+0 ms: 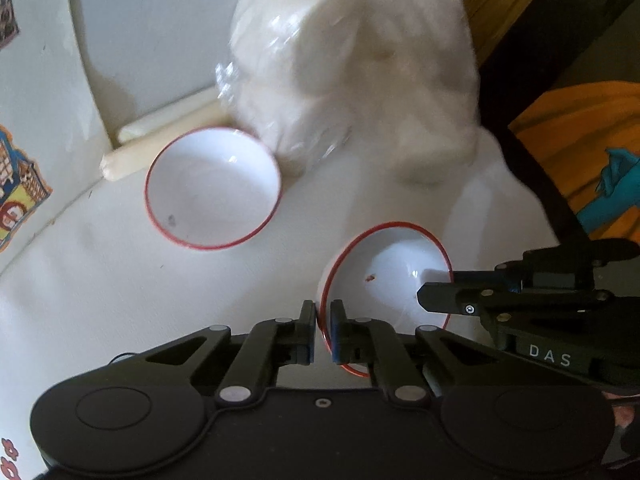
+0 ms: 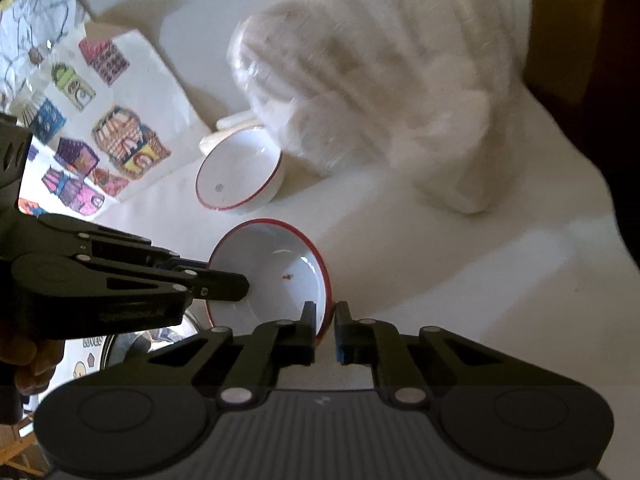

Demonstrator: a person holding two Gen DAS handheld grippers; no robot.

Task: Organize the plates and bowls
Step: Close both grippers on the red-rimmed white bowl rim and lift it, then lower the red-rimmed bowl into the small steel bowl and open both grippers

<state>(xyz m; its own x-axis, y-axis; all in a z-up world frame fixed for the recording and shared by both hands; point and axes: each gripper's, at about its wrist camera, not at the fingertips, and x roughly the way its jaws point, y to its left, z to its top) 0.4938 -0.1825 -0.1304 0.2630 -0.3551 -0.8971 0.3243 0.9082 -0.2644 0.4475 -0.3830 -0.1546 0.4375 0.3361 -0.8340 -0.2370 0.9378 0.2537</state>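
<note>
Plastic-wrapped white bundle (image 1: 356, 68) motion-blurred, contents unreadable; near bowl (image 1: 384, 280) lower rim hidden behind left tool (image 1: 323, 322).

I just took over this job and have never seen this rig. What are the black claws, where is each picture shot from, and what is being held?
They are hand-held two-finger grippers, each with a camera looking along its fingers. In the left wrist view, the left gripper pinches the near rim of a red-rimmed white bowl. The right gripper, in its own view, pinches the opposite rim of that same tilted bowl. A second red-rimmed bowl sits on the white table, beside a blurred plastic-wrapped white bundle.
</note>
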